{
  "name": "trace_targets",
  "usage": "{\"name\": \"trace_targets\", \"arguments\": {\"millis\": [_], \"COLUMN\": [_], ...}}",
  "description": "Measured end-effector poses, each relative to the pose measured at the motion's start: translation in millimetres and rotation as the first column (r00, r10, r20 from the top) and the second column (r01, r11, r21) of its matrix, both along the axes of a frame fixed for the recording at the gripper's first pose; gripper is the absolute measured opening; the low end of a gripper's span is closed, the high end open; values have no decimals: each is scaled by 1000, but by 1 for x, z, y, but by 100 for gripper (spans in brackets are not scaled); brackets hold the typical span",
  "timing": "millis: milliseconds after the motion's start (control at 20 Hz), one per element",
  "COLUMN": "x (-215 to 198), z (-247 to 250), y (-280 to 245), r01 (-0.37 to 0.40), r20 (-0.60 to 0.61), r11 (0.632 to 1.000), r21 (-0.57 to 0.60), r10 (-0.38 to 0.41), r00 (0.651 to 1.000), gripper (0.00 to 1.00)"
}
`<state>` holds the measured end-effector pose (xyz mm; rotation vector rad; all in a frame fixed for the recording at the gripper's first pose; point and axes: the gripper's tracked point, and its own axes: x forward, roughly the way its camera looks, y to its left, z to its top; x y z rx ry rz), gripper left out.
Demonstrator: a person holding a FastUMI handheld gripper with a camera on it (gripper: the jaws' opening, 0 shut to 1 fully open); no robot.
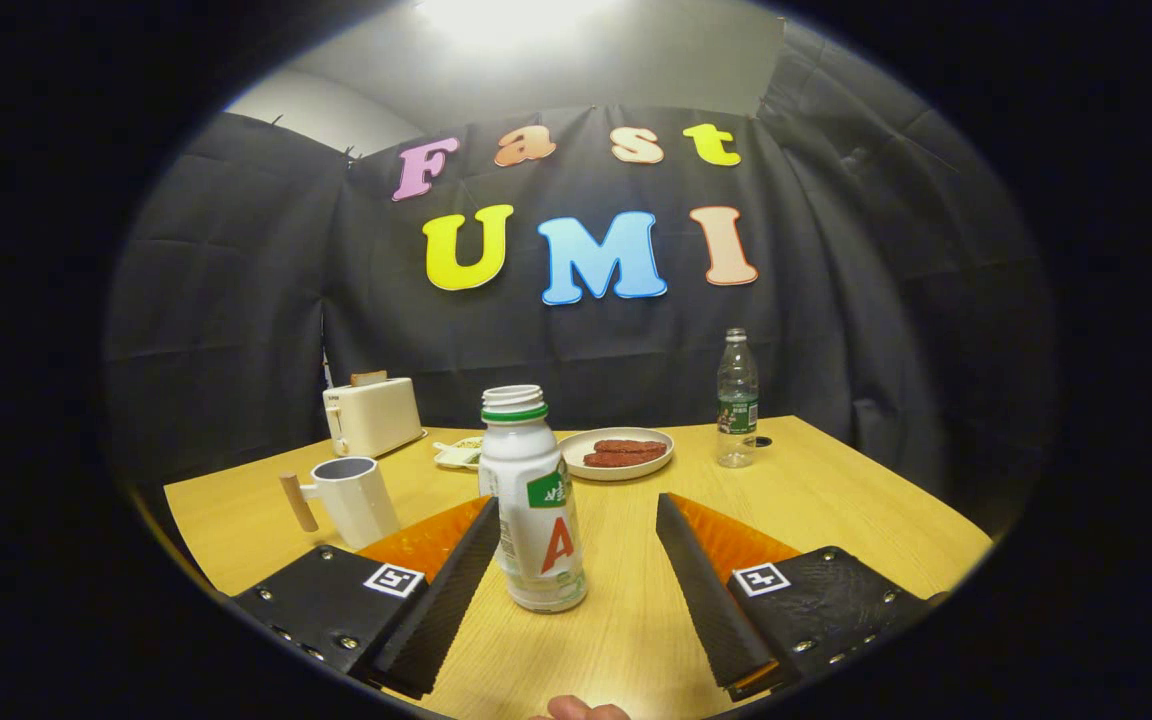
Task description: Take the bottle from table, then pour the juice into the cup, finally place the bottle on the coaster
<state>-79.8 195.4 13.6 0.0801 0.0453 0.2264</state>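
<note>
The gripper [576,540] is spread wide, its 2 fingers [456,580] flanking the white bottle [534,500] (cap off). The bottle stands upright on the wooden table [836,500], close against the left finger; whether they touch is unclear. It is well clear of the right finger. The cup [351,498] stands beyond the left finger, with a toaster [371,415], a plate [618,453] and a clear bottle [737,400] farther back.

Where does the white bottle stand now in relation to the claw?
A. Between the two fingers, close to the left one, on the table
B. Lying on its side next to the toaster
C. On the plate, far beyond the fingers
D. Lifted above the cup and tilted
A: the bottle stands upright on the table inside the open claw, right beside the left finger and apart from the right one.
</note>
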Motion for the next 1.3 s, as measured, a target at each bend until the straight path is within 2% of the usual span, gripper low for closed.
{"name": "trace_targets", "arguments": {"millis": [300,750,1000,1150,1300], "x": [20,61,78,83,88], "z": [-2,-17,-22,-24,-15], "y": [24,41,33,36,33], "r01": [20,90,166,158,164], "r20": [9,-24,-28,-31,-24], "r11": [1000,996,986,986,983], "r21": [-2,-12,-35,-48,-86], "r10": [-20,-91,-167,-160,-167], "r00": [1000,996,986,987,986], "gripper": [97,97,97,73,71]}}
